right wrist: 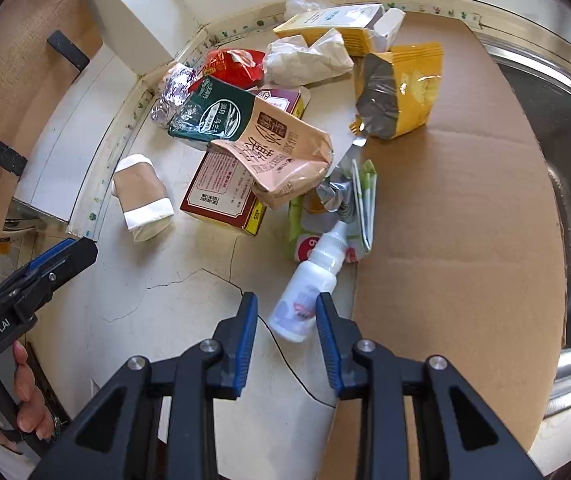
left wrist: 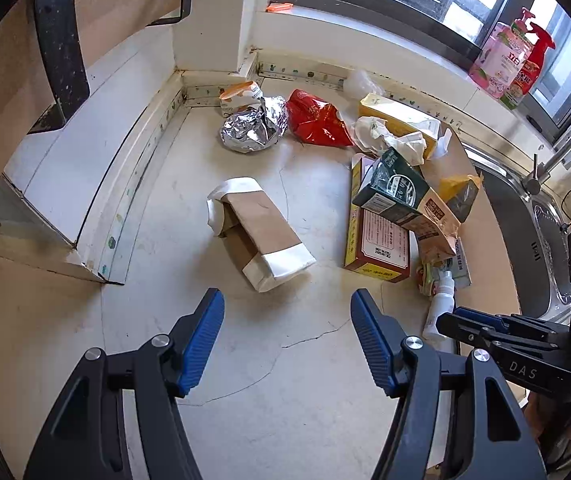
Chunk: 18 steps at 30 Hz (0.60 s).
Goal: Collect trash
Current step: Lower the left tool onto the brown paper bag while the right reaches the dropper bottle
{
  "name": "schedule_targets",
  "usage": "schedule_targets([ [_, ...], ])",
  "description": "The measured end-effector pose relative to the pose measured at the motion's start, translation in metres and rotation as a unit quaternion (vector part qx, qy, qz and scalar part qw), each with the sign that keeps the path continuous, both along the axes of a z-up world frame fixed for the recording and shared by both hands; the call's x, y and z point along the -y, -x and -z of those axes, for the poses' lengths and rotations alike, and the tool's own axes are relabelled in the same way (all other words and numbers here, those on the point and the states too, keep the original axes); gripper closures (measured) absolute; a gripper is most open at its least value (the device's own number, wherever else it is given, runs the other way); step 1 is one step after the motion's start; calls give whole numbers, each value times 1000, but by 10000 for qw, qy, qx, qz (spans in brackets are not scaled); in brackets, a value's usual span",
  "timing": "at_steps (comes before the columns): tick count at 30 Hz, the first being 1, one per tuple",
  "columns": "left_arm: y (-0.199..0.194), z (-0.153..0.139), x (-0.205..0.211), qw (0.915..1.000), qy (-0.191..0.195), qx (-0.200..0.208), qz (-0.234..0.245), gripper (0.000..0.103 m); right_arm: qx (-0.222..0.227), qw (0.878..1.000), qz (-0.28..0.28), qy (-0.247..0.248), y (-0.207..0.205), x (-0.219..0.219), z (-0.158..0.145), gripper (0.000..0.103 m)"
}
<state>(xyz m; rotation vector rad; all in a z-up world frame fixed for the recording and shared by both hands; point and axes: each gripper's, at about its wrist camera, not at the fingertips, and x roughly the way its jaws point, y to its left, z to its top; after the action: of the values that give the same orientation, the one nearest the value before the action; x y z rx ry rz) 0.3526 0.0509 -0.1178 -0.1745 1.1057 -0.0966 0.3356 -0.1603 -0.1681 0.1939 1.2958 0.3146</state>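
Left claw [left wrist: 287, 300]: standing spread wide with nothing between its blue pads, tilting down over the bare cracked table [left wrist: 285, 392] and lining up on the brown paper bag [left wrist: 261, 232], which is lying on its side just ahead, apart from the other litter and so probably the easiest first pick. Right claw [right wrist: 285, 298]: standing narrowly parted and pointing steeply down at the white dropper bottle [right wrist: 305, 284]; the bottle's base is sitting between the tips, the right pad is overlapping its side, and a gap is showing at the left pad, so it is bracketing rather than pinching. The bottle is lying flat, half on the table and half against the edge of the cardboard sheet [right wrist: 465, 200]. Beyond it, the remaining trash is lying in a loose heap: a green-and-tan pouch [right wrist: 261, 140] is resting across a red box [right wrist: 217, 196], a torn yellow foil bag [right wrist: 405, 88] is sitting on the cardboard, and crumpled white paper [right wrist: 305, 58], a red wrapper [left wrist: 313, 118] and a foil ball [left wrist: 253, 128] are crowding the back corner. No bin is showing in either view. The sink [right wrist: 545, 100] is lying to the right. A hand [right wrist: 25, 400] is gripping the left claw's handle.
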Motion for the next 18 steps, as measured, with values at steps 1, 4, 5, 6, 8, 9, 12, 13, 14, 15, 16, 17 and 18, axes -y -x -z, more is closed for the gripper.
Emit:
schedule_targets([
  [1, -2, 2, -1, 10000, -14, -20, -20, 39, -2, 10000, -31, -1, -2, -1, 1, 73],
  [4, -8, 8, -4, 9999, -88, -80, -108, 39, 36, 9999, -138, -54, -7, -7, 3, 81],
  [5, -10, 10, -4, 9998, -107, -108, -139, 39, 79, 9998, -161, -55, -9, -9, 3, 86],
  [6, -13, 13, -5, 9997, -117, -139, -168, 39, 140, 9997, -198, -69, -10, -10, 1, 97],
  [8, -18, 19, -6, 9995, -99, -209, -220, 39, 137, 9995, -284, -63, -13, -13, 0, 103],
  [9, -20, 21, -6, 9994, -79, -226, -238, 39, 68, 9995, -301, -110, -16, -12, 1, 103],
  [12, -29, 26, -8, 9991, 27, -257, -338, 39, -92, 9994, -321, -112, -24, -12, 6, 103],
  [13, -32, 27, -9, 9989, 69, -259, -376, 39, -161, 9991, -322, -202, -26, -10, 7, 103],
  [14, -35, 29, -10, 9988, 100, -270, -406, 39, -246, 9988, -275, -329, -27, -9, 8, 102],
  [15, -38, 30, -11, 9986, 136, -282, -428, 39, -330, 9980, -214, -496, -28, -5, 10, 102],
  [16, -41, 32, -11, 9984, 171, -293, -446, 39, -394, 9972, -170, -616, -29, -3, 11, 101],
  [17, -44, 34, -11, 9983, 183, -307, -467, 39, -475, 9961, -117, -738, -31, -1, 14, 100],
  [18, -47, 36, -12, 9981, 176, -324, -487, 39, -526, 9954, -82, -803, -32, 0, 15, 96],
])
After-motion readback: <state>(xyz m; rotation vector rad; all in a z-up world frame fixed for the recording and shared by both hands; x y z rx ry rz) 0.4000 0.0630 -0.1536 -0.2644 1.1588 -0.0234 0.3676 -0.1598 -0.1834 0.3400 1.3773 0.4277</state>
